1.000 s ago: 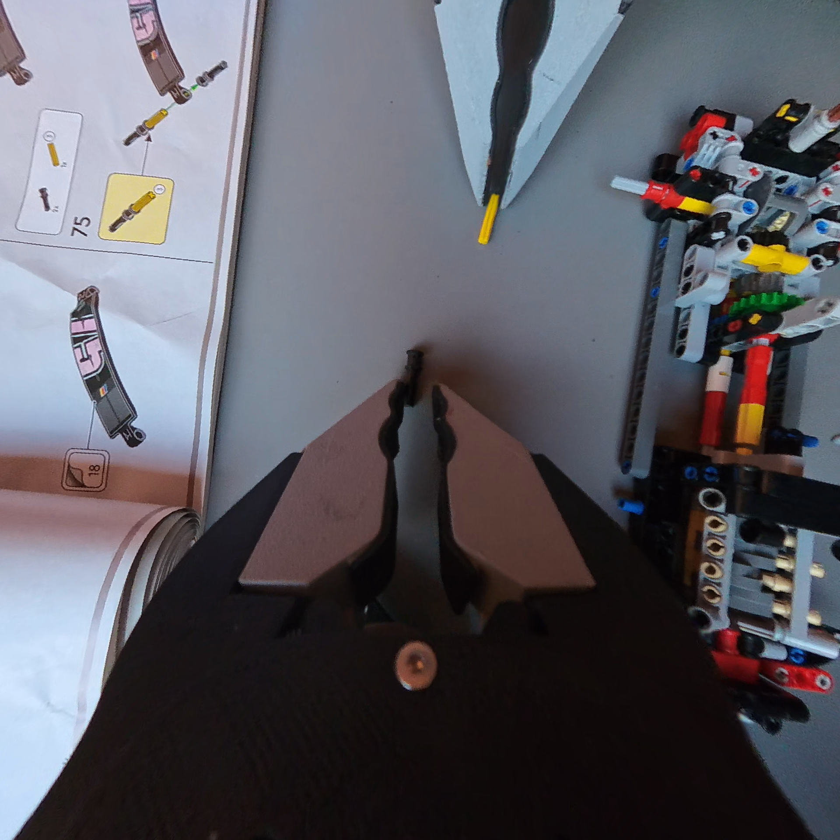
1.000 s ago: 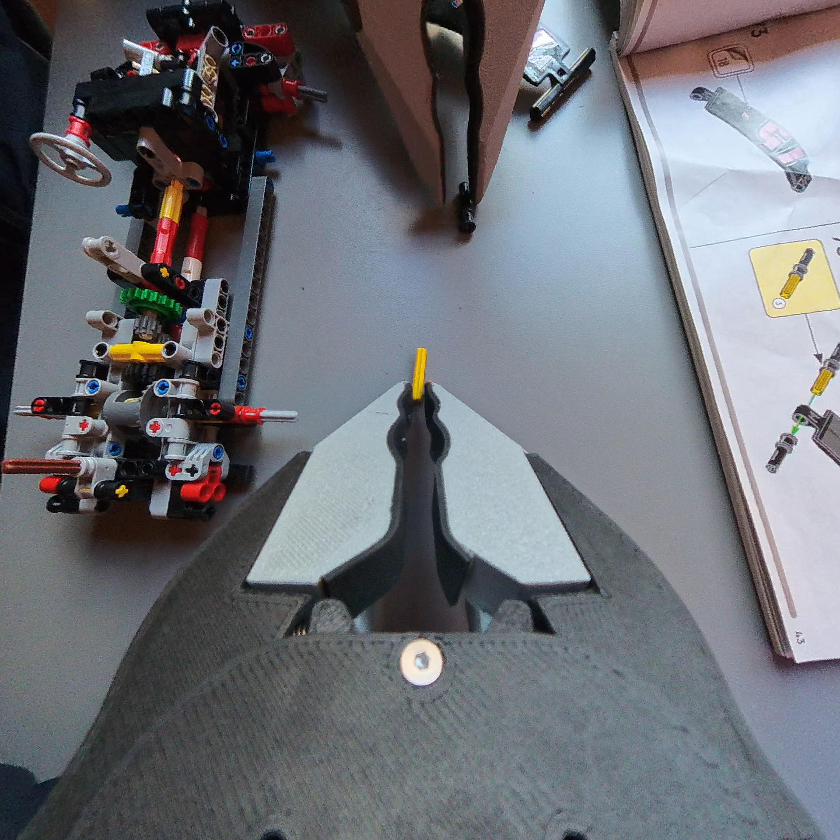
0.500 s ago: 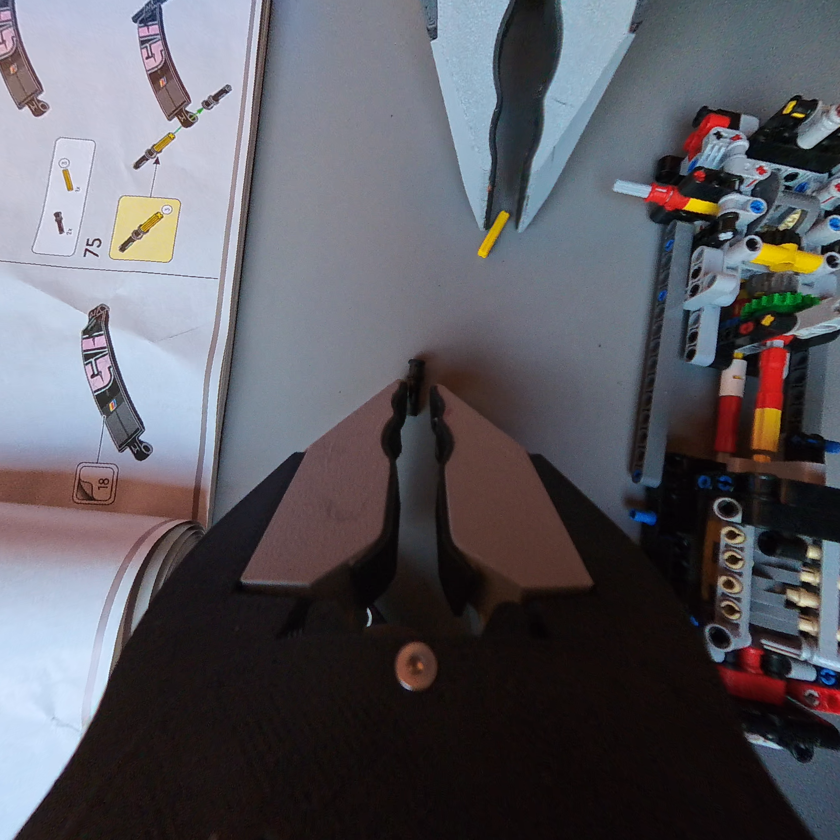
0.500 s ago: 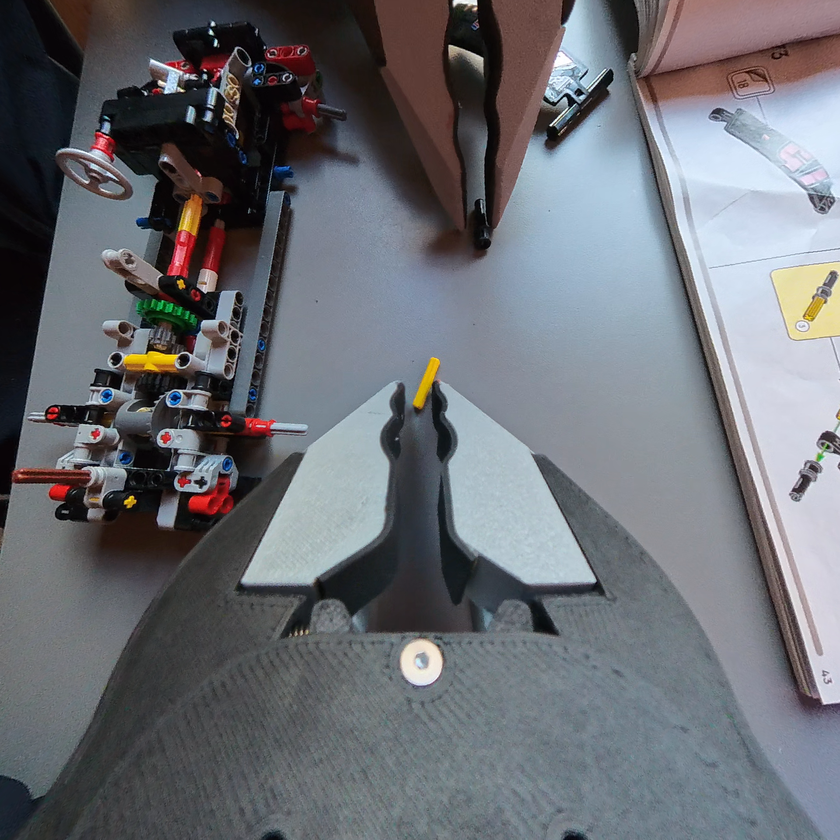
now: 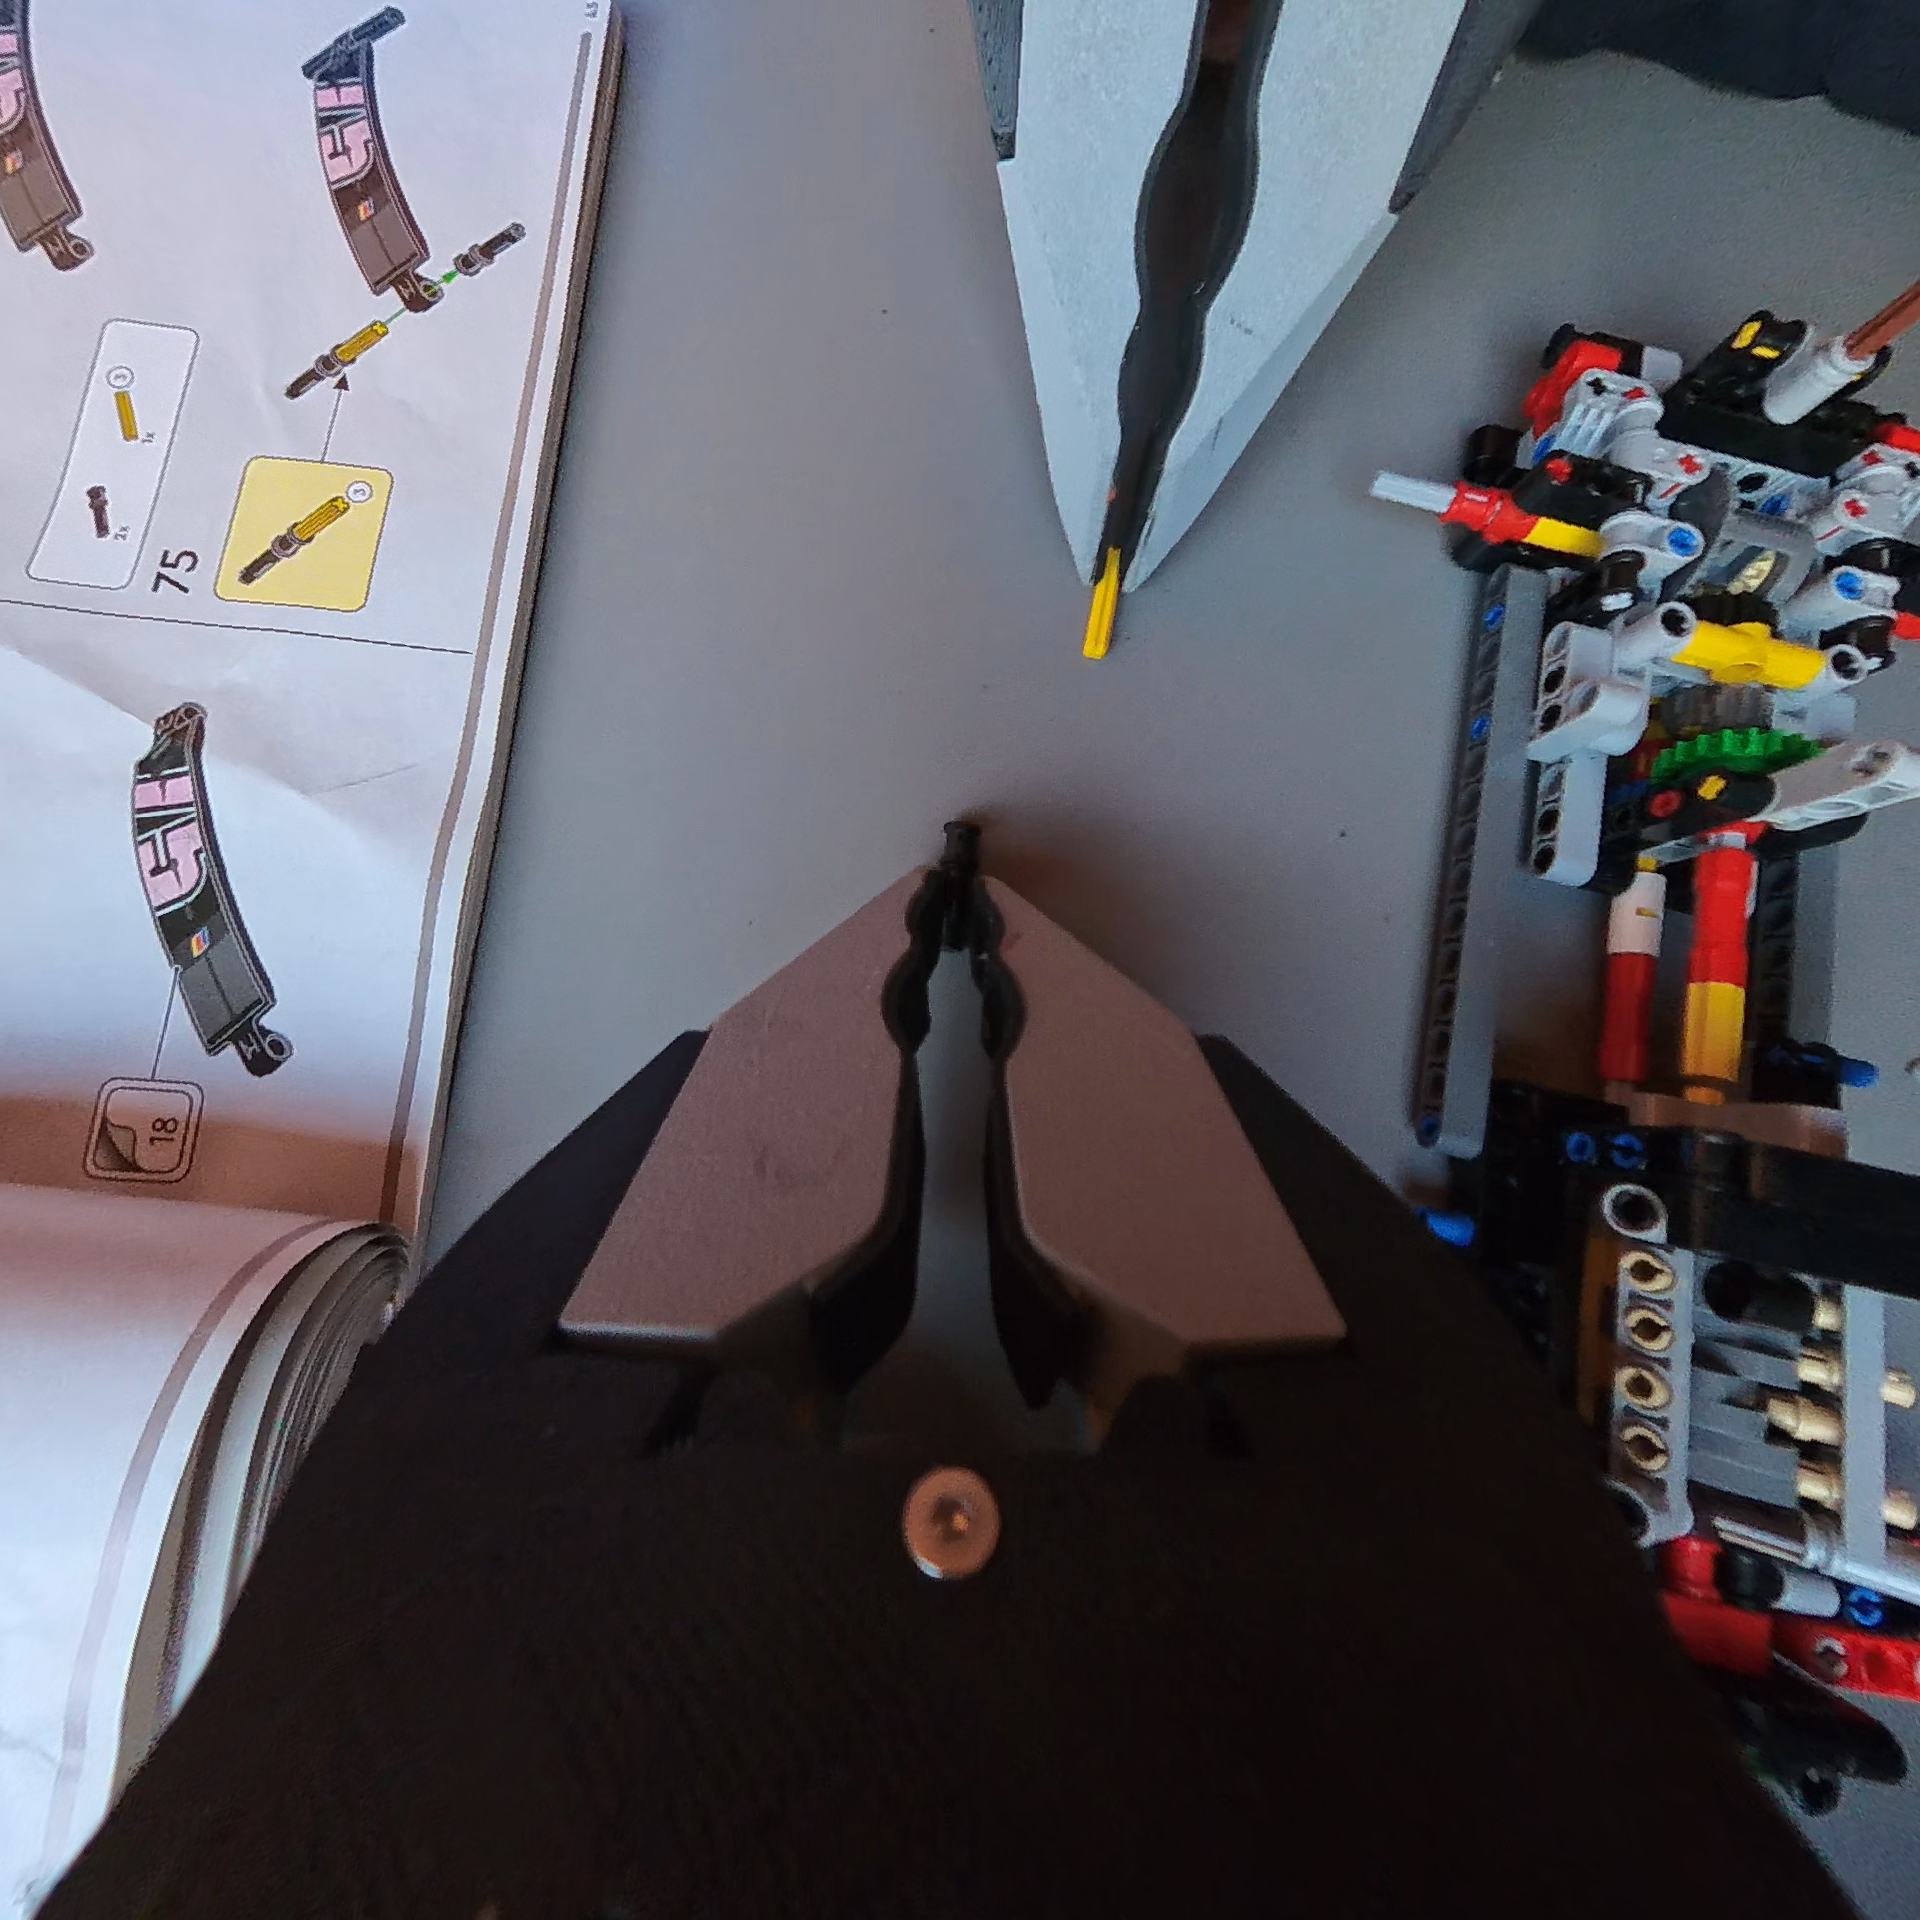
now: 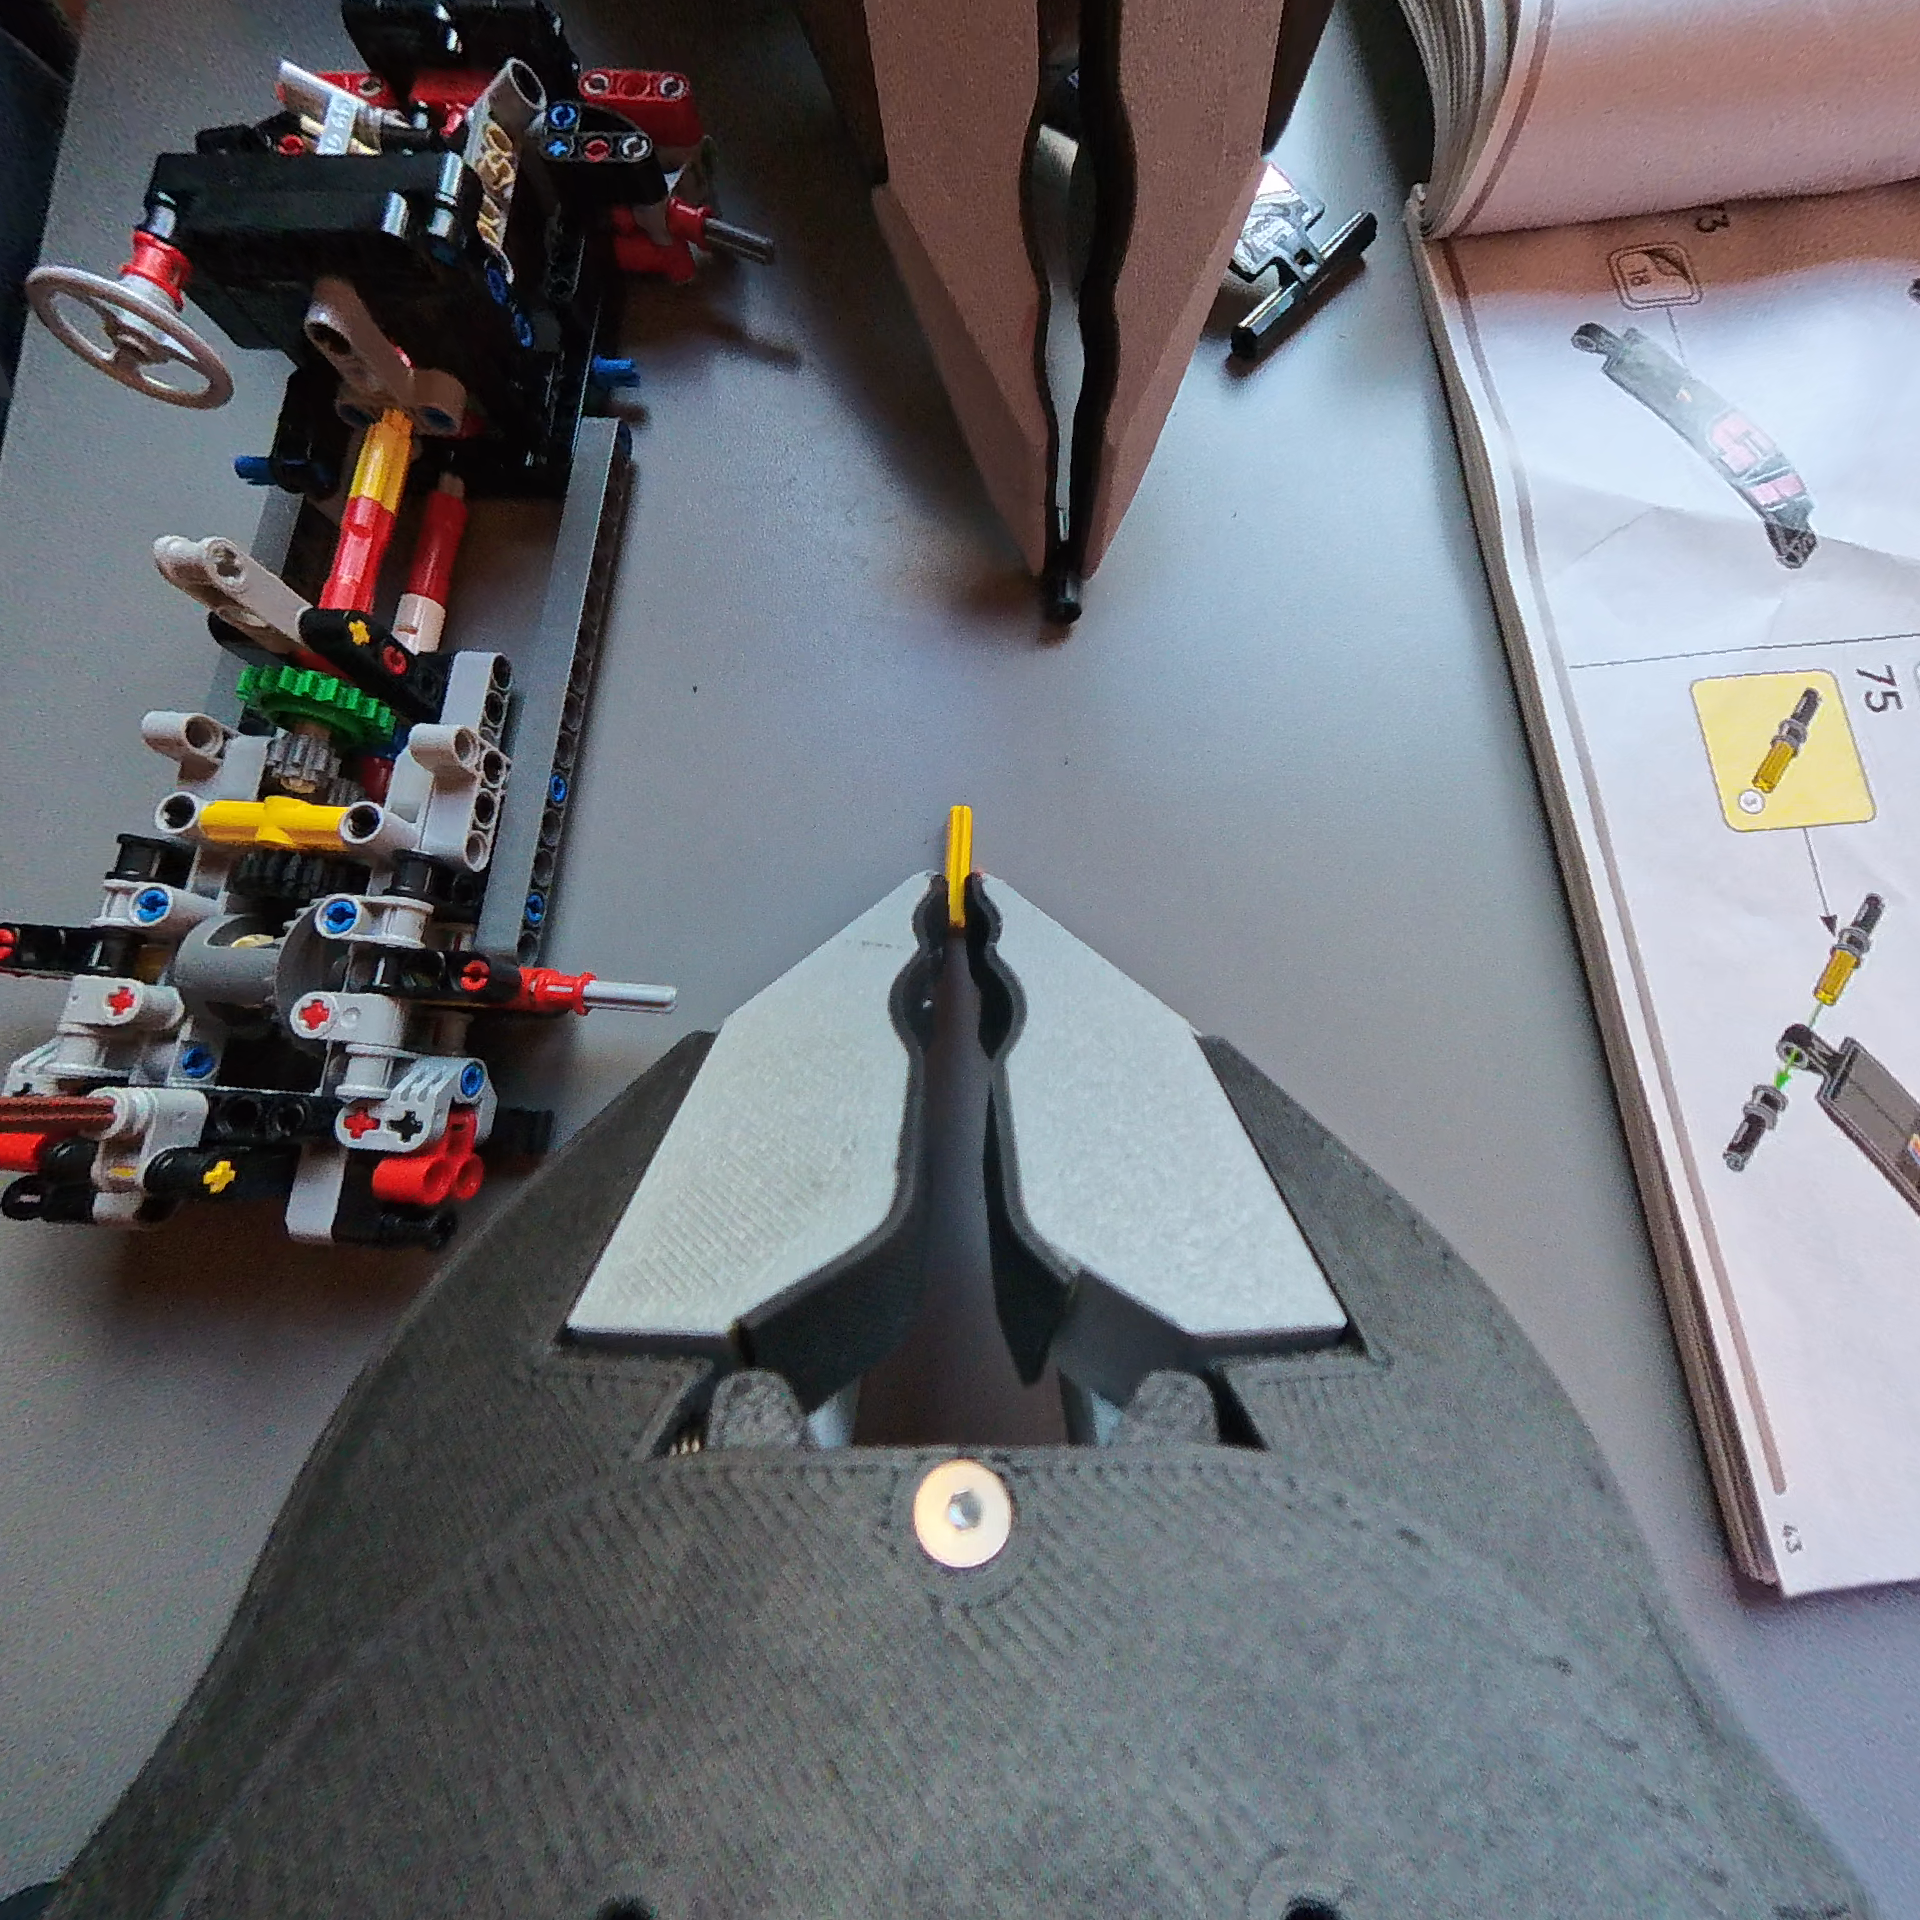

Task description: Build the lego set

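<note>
My left gripper is shut on a small black pin; the pin's head sticks out past the tips over the grey table. It also shows in the right wrist view, held at the tips of the brown fingers. My right gripper is shut on a short yellow axle that points forward. The left wrist view shows the same yellow axle at the tips of the grey fingers. The two grippers face each other, tips apart.
A partly built brick vehicle chassis lies left of my right gripper and right in the left wrist view. An open instruction booklet lies on the other side. A small black part lies behind the left gripper. There is about 7 cm between the tips of the two grippers.
Both grippers loosened half a second ago, the yellow axle tilting in the right one, then closed again. The axle now sits straight. The black pin is now pinched between both left pads.
</note>
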Demonstrator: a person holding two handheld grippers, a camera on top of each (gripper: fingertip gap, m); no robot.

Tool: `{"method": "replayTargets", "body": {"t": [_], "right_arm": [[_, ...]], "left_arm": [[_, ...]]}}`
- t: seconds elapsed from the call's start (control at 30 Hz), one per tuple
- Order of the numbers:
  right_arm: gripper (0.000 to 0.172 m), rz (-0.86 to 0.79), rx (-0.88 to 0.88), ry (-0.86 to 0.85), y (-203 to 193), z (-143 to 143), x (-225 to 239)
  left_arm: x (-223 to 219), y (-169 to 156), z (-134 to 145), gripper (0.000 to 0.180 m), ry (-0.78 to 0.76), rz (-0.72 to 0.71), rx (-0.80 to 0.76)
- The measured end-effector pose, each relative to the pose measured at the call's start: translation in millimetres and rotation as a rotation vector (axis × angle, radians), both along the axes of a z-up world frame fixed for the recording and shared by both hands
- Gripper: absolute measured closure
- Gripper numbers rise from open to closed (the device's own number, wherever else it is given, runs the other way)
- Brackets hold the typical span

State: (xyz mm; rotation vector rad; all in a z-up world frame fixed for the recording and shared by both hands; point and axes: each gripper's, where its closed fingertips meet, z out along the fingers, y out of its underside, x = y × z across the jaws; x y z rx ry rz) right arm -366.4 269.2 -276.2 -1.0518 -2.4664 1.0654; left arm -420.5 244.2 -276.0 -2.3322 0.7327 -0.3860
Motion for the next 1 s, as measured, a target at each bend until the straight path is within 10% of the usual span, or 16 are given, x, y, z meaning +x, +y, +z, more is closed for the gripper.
{"method": "replayTargets", "body": {"t": [1.0], "right_arm": [[0.171,-0.144,0.022,0.073,1.8,0.9,-31.9]], "left_arm": [[3.1,3.9,0.1,0.178,-0.008,0.03,0.057]]}}
